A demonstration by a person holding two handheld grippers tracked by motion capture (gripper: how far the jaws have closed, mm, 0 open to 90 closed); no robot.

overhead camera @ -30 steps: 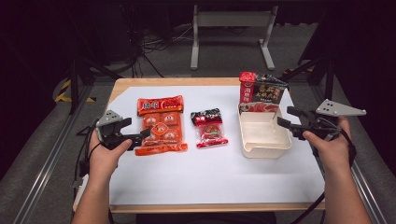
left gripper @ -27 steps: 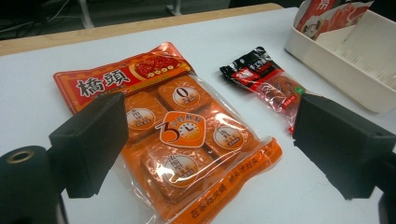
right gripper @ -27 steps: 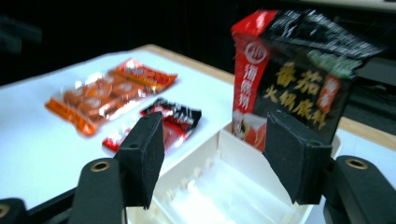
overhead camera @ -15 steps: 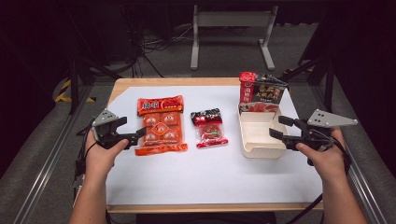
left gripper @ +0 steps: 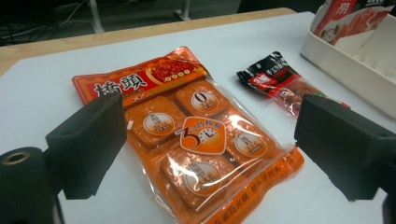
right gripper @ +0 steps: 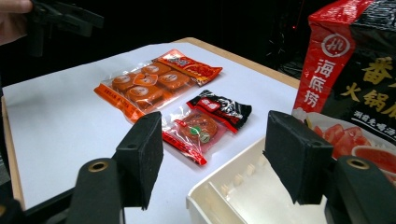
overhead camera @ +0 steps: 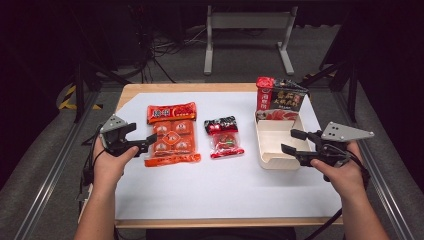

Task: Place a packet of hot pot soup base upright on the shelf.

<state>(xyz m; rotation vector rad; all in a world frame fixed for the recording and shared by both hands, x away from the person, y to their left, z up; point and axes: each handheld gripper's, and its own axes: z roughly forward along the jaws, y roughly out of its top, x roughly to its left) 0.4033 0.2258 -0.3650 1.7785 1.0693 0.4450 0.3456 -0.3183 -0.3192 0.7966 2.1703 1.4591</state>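
Grippers both gaped, holding nothing: left gripper [overhead camera: 145, 143] beside orange snack pack [overhead camera: 171, 134], right gripper [overhead camera: 292, 141] over white tray [overhead camera: 272, 161] (sauce pack [overhead camera: 280, 99] standing inside).

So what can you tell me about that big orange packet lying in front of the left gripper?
The orange packet is a flat plastic bag lying face up on the white table cover. A red and orange header with Chinese characters runs along its far end; below it, the clear film shows six round-cornered orange blocks, each with a round label, and a central badge marked 3. It glints under the light. The left gripper sits open at its left edge; contact is unclear.
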